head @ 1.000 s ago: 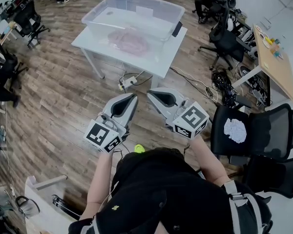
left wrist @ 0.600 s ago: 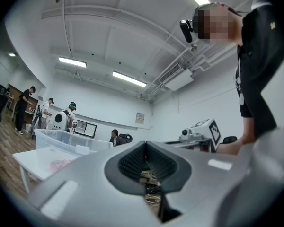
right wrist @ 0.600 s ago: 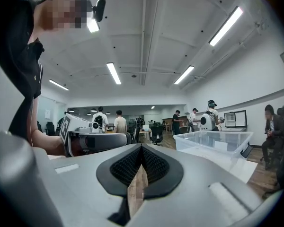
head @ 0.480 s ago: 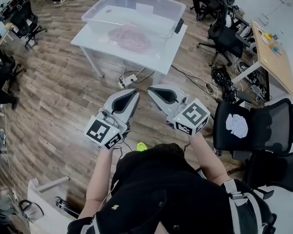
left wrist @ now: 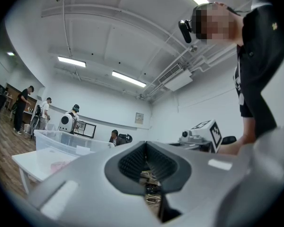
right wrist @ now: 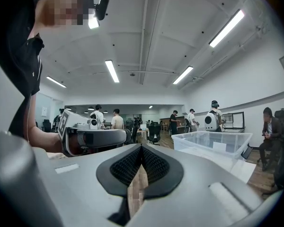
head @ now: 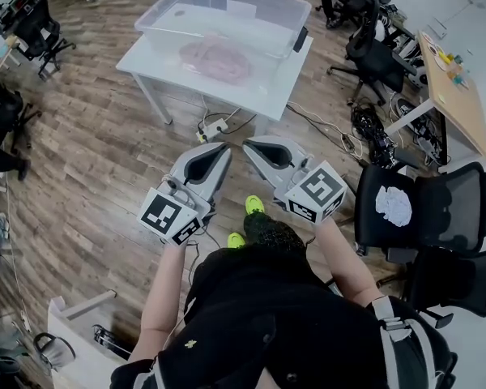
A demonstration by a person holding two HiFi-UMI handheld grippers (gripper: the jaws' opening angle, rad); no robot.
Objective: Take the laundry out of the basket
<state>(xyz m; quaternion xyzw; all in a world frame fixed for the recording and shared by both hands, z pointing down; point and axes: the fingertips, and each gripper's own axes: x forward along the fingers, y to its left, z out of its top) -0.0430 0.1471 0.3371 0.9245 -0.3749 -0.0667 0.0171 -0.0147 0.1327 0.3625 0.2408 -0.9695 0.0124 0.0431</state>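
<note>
Laundry (head: 217,59) heaped in basket (head: 285,16) on table (head: 148,65), well ahead of left gripper (head: 220,147) and right gripper (head: 250,144), both closed tight, empty.

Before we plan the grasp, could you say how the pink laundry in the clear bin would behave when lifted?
The pink laundry lies in a crumpled heap, so it will probably flop and drape. Being cloth, it is likely light. The clear bin has tall walls that may snag it.

— Bright enough?
— Evenly, from ceiling light strips (right wrist: 112,71); shadows are soft.
— Sharpness?
— Both gripper views bend strongly, with black corners; nearest surfaces blur. Head view curves at its edges.
</note>
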